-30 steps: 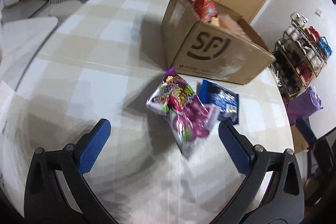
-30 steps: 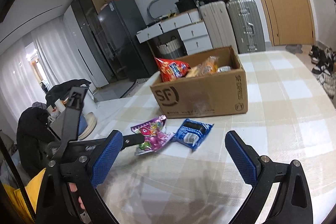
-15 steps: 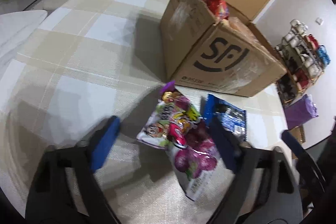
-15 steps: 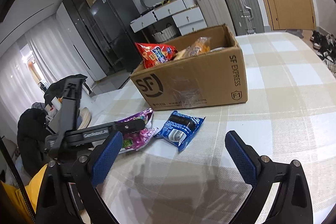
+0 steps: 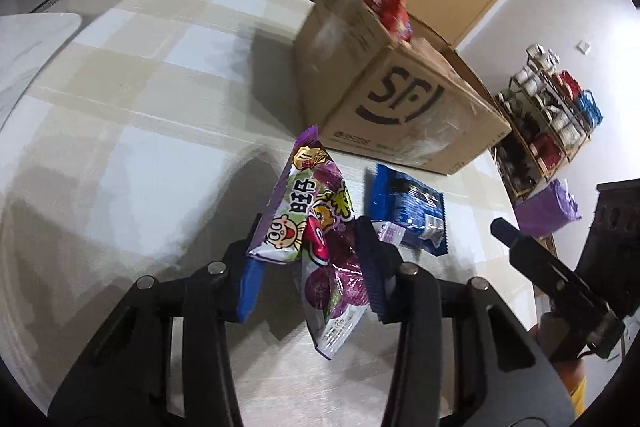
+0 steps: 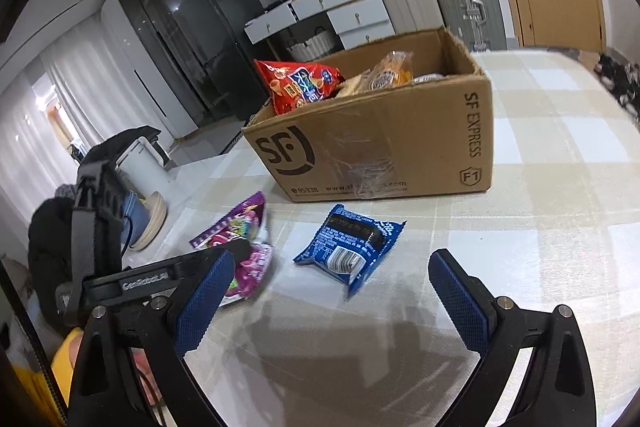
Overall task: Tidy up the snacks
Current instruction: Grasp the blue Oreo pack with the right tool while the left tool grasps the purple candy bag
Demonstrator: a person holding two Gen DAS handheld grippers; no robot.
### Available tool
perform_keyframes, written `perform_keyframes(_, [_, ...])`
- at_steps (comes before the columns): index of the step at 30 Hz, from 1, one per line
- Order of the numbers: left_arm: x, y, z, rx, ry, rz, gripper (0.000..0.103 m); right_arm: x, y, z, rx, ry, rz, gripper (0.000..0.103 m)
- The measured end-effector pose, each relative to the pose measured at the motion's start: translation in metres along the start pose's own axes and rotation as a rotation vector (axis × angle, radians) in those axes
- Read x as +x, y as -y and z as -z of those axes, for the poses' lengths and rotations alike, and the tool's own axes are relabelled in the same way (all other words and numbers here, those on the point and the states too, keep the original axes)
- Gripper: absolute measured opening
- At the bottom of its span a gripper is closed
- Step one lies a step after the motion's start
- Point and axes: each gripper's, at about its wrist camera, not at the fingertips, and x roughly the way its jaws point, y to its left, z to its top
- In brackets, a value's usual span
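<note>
Left gripper [image 5: 310, 269] closing on purple candy bag [image 5: 320, 227] crumpled between its blue pads on checked tablecloth [image 5: 140, 155]; right gripper [image 6: 326, 301] spread wide, empty, above blue cookie packet [image 6: 350, 247] lying just beside; open cardboard box [image 6: 380, 147] of snacks behind.

One box [image 6: 384, 147] on one table [image 6: 540, 227]; two packets loose in front of it, one purple [image 5: 320, 227] and one blue [image 6: 350, 247]; inside the box one red bag [image 6: 300, 85] and at least one orange packet [image 6: 390, 71], the rest hidden; two grippers, left [image 5: 308, 271] and right [image 6: 332, 297]
</note>
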Motion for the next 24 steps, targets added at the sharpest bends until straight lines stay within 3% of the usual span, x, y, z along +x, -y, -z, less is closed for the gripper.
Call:
perform_keyframes(11, [-0.057, -0.036, 0.013, 0.013, 0.092, -0.001, 0.039, 0.054, 0.001, -0.014, 0.074, -0.131, 0.040, 0.099])
perform_keyframes(17, [-0.082, -0.047, 0.013, 0.018, 0.137, 0.017, 0.039, 0.076, -0.014, -0.018, 0.047, -0.162, 0.105, 0.099])
perform_keyframes(20, [-0.092, -0.049, 0.016, 0.019, 0.147, 0.025, 0.039, 0.084, -0.021, -0.022, 0.034, -0.175, 0.091, 0.099])
perform_keyframes(24, [-0.098, -0.051, 0.019, 0.017, 0.151, 0.028, 0.039, 0.100, -0.033, -0.020, -0.022, -0.206, 0.163, 0.098])
